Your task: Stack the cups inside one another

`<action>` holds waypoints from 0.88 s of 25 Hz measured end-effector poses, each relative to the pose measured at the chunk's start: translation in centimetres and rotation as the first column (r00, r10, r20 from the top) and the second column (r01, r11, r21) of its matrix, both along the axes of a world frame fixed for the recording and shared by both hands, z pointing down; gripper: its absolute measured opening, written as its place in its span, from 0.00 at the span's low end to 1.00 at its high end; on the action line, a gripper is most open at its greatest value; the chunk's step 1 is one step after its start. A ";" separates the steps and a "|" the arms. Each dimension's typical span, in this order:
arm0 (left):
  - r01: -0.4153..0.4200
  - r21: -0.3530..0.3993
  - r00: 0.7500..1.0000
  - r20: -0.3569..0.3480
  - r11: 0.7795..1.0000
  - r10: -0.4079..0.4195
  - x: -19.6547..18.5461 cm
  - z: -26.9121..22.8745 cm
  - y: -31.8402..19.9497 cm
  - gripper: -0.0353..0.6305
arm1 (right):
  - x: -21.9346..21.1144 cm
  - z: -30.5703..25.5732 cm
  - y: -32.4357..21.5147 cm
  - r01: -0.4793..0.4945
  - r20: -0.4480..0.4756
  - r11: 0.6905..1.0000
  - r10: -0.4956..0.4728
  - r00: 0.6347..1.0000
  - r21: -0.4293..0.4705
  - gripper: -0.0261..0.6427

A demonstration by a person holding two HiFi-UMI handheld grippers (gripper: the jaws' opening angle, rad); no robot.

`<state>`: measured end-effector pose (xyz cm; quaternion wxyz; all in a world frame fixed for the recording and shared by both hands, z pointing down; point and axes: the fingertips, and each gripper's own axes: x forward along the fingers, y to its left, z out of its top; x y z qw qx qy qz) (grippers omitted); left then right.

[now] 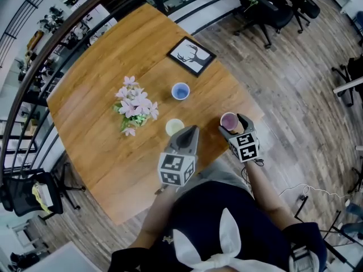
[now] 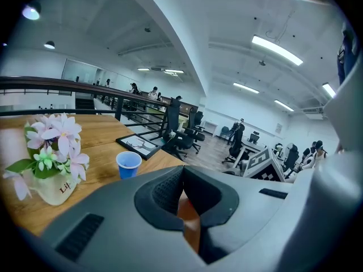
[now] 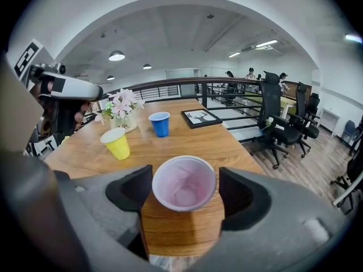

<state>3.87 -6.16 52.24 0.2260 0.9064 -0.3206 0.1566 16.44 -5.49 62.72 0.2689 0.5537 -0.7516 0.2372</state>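
A pink cup (image 1: 228,120) stands upright near the table's right front edge. My right gripper (image 1: 231,123) is open, with one jaw on each side of it. In the right gripper view the pink cup (image 3: 184,182) sits between the jaws of the right gripper (image 3: 185,188), with slim gaps at its rim. The yellow cup (image 1: 174,127) stands just beyond my left gripper (image 1: 191,130), which is shut and empty. The blue cup (image 1: 180,90) stands further back. In the left gripper view the blue cup (image 2: 128,164) shows past the shut left gripper (image 2: 182,200); the yellow cup is hidden there.
A pot of pink flowers (image 1: 135,107) stands left of the cups on the wooden table (image 1: 113,55). A framed picture (image 1: 191,56) lies at the far edge. A railing runs behind the table, and office chairs (image 1: 272,7) stand on the floor to the right.
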 end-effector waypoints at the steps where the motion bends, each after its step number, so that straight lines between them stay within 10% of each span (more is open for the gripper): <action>1: -0.001 0.000 1.000 0.000 1.000 0.001 0.0 0.0 0.0 0.08 | -0.1 0.1 0.0 0.004 -0.001 1.000 -0.004 1.000 -0.003 0.58; 22: 0.018 -0.002 1.000 0.012 1.000 -0.018 -0.5 0.3 -0.6 0.08 | -0.1 -1.1 -0.9 0.046 -0.008 0.999 -0.046 0.999 0.012 0.56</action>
